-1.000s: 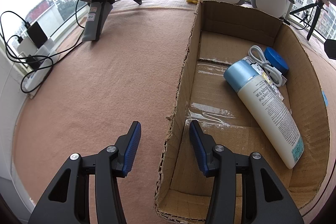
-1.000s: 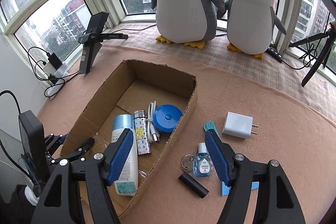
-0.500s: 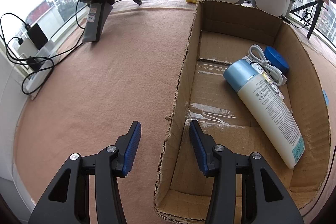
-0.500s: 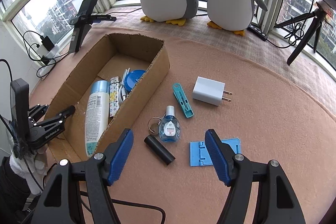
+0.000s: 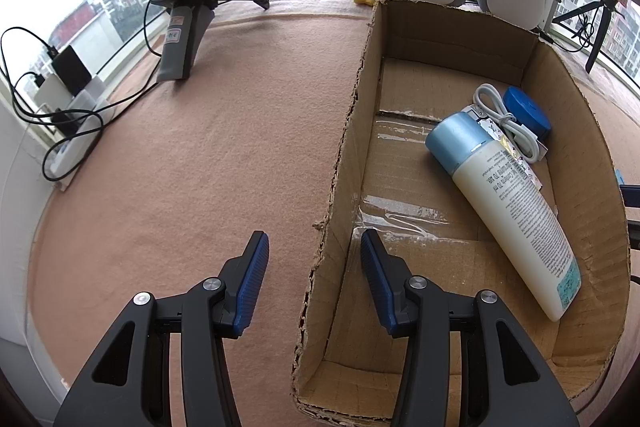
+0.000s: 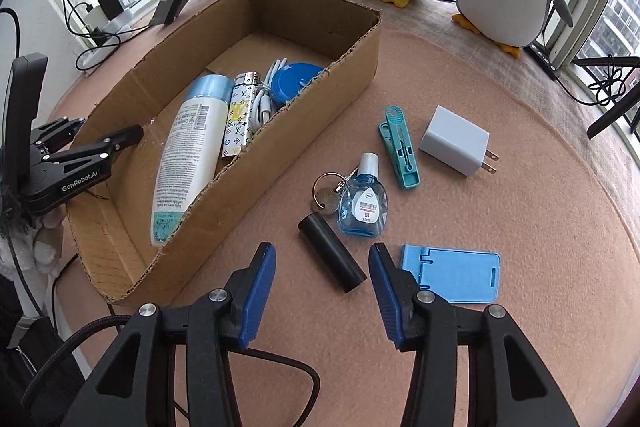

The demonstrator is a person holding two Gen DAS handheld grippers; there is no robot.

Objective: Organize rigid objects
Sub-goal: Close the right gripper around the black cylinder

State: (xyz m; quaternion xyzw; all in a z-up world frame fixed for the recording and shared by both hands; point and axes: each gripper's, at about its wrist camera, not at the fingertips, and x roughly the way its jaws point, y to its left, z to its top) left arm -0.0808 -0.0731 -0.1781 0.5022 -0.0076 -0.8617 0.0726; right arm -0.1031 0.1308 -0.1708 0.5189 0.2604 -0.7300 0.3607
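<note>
The biggest change is in the right wrist view: a second ago the cardboard box (image 6: 256, 131) filled the middle of that picture, and now it sits off at 10 o'clock while the loose things on the table (image 6: 540, 227) have slid under the right gripper (image 6: 322, 283). The right gripper has swung off the box and come down toward them, jaws spread wide and holding nothing. The left gripper (image 5: 314, 275) has hardly stirred; its jaws are also wide open and empty, straddling the near left wall of the box.

In the box lie the white lotion bottle (image 6: 188, 155), a patterned lighter (image 6: 238, 119), a coiled white cable (image 6: 266, 99) and a round blue case (image 6: 294, 81), packed against the right wall.

Still out on the table: the blue phone stand (image 6: 456, 273) at 3 o'clock from the right jaws, the white charger plug (image 6: 454, 141) at 1 o'clock, the black cylinder (image 6: 332, 253) lying right between the fingertips' line, the eye-drop bottle (image 6: 364, 201) touching a key ring (image 6: 328, 189) at 12 o'clock, and the teal clip (image 6: 400, 147) beyond.

I judge the sorting roughly half done, with the black cylinder the likely next pick. It is round and may roll when the jaws close.
</note>
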